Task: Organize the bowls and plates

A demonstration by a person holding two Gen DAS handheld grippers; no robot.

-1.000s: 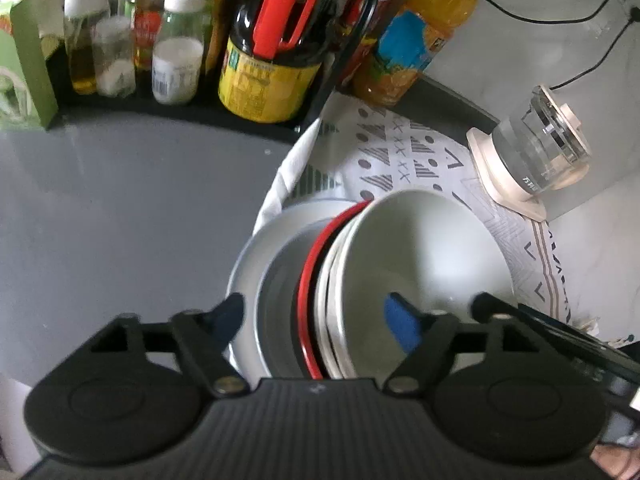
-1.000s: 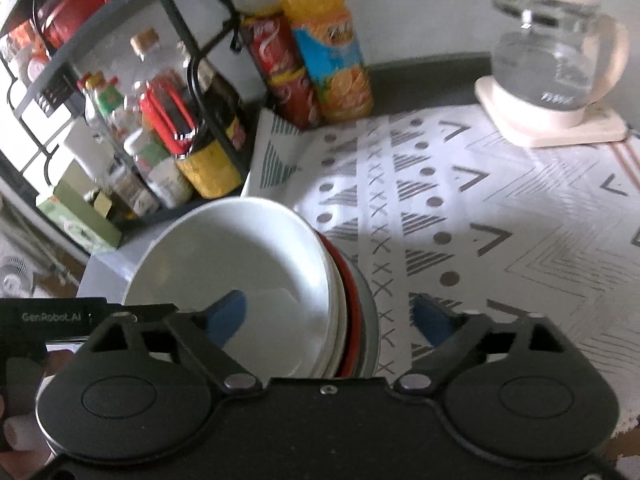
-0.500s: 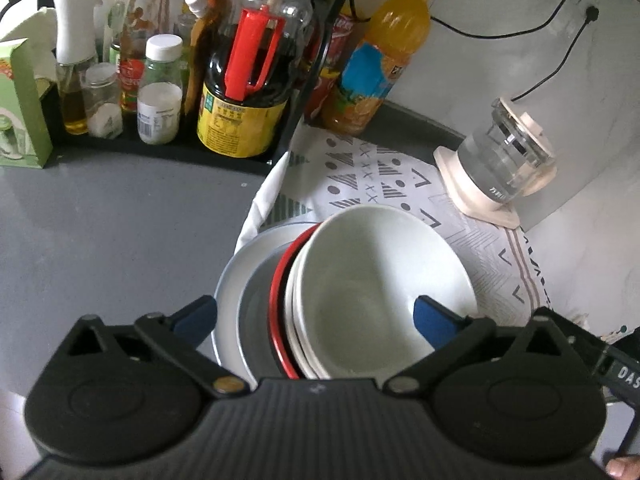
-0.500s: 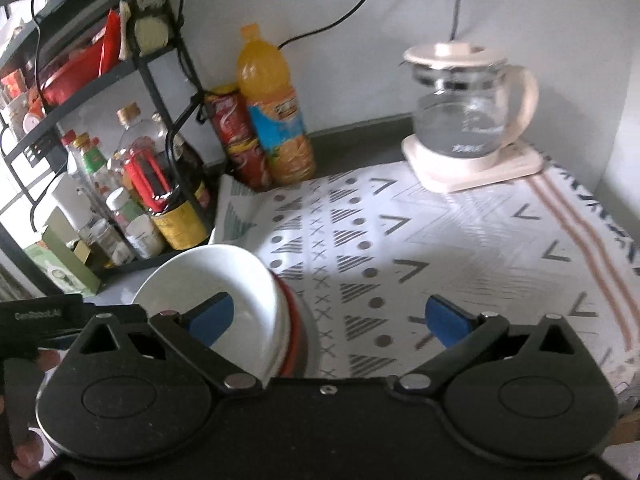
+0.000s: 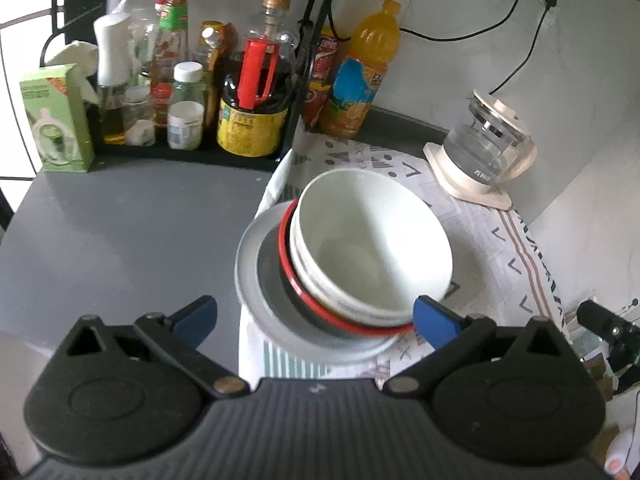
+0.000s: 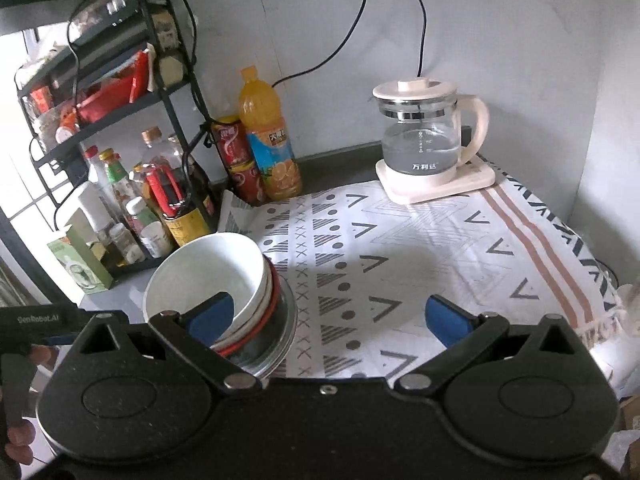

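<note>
the dishes sit in one stack at the left edge of the patterned cloth (image 6: 420,248), where the cloth meets the bare grey surface (image 5: 120,232). at the bottom is a grey plate (image 5: 256,280), on it a red-rimmed dish (image 5: 298,286), and on top nested white bowls (image 5: 372,240), the uppermost one tilted so its mouth leans toward the left. part of the plate's left rim hangs over the bare grey area rather than the cloth.

the left tongs (image 5: 314,316) stand spread wide, with nothing pinched between the blue fingertips (image 5: 434,320); the near edge of the stack shows in the gap between them, but the tips are clear of it on both sides. the right tongs (image 6: 328,314) are spread wide too and hold nothing; the left blue tip shows in front of the bowls, the other over open cloth.

at the far left a black rack (image 6: 172,92) holds bottles and jars, with a big dark bottle with a red handle (image 5: 256,92) at its right end. an orange drink bottle (image 6: 266,136) and a red can (image 6: 234,148) stand just beside the rack against the wall. a glass kettle (image 6: 426,140) on a cream base stands on the far right of the cloth, well apart from the stack. a green box (image 5: 56,120) stands at the left end of the rack.
</note>
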